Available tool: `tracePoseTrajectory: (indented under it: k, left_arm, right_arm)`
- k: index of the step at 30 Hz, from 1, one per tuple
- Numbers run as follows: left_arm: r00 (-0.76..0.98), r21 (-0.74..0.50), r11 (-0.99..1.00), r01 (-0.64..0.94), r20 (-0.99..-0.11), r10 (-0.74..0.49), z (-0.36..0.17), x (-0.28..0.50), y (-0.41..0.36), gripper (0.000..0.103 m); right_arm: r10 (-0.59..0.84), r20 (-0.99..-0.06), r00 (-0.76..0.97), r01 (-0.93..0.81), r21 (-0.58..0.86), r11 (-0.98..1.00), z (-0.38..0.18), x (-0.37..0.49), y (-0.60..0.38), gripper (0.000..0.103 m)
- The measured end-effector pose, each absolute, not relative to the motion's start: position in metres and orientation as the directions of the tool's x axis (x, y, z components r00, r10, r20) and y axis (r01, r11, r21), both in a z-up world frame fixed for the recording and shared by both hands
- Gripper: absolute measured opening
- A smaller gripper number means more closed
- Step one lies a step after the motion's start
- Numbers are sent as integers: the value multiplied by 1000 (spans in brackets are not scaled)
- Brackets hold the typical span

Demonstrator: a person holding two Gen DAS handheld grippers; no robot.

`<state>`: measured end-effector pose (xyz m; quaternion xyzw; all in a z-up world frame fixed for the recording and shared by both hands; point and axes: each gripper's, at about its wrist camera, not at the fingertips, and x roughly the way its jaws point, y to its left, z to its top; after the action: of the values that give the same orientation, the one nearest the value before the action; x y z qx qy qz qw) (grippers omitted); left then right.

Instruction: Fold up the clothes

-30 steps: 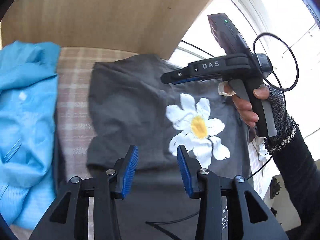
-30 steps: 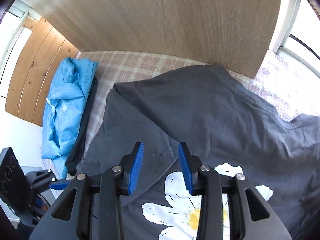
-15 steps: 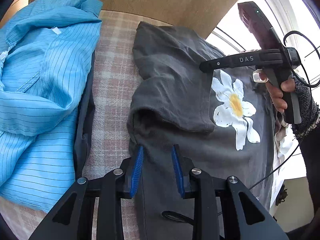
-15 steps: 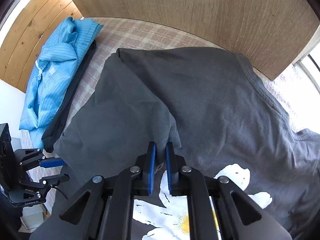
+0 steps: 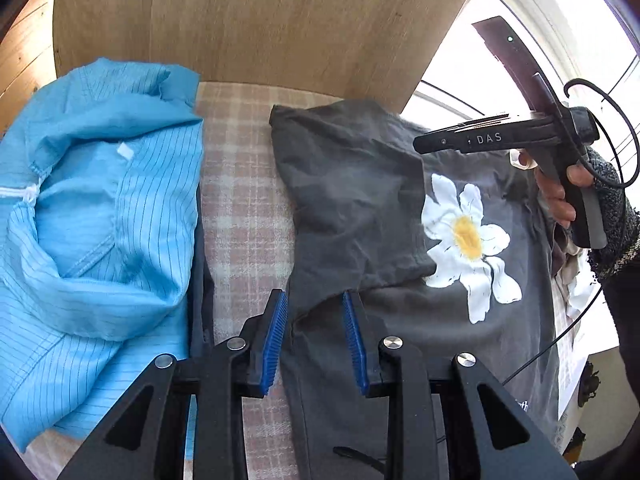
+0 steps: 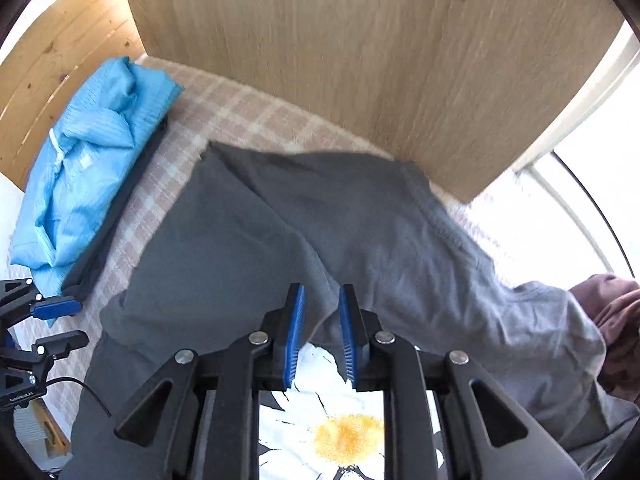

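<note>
a dark grey t-shirt [image 5: 360, 208] with a white daisy print [image 5: 468, 240] lies spread on a pink-and-cream checked cover [image 5: 244, 208], in front of a pale wooden board [image 5: 260, 20]. one side of the shirt is folded inward, so a flap lies over the body and its edge runs just beside the daisy. to the shirt's left, apart from it across a strip of bare cover, sits a crumpled light blue striped garment [image 5: 92, 220] resting on something dark. the left gripper [image 5: 316, 336] points down at the shirt's lower left edge; its jaws stand partly open, with grey fabric showing between the blue pads but neither pad pressing on it. the right gripper [image 6: 322, 336], held in a hand [image 5: 560, 196] with a dark knitted cuff, hovers over the middle of the shirt just above the daisy; its jaws are narrow and opening, the tip of the folded flap showing between them, ungripped. a brownish cloth [image 6: 616, 320] lies at the shirt's right side.
</note>
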<state>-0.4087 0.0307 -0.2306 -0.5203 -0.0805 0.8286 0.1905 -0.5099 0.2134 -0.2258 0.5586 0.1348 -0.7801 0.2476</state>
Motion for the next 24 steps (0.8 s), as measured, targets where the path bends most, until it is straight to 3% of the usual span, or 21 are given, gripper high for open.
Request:
tracePoseTrajectory:
  k: [4,9,15,24]
  left_arm:
    - [-310,-358,-898,-256,-849,427,-253,-440,51,27]
    - [-277,-274,-913,-302,-891,359,-270,-436,53,24]
    - [-315,-331,-902,-278,-855,411,-247,-441,37,24]
    - [-245,-299,-886,-356,-884,397,-265,-442,57,24]
  right_arm:
    - [-329,-939,-103,566,217,-796,-244,-518,177,18]
    - [-194,-973,-126,592,83,-802,-281,-515,143,18]
    - [-308,-946,-105,465,227,-856,-242,-454,225,18]
    - [-378,-925,34,305,370,-878,-283,-419,255,19]
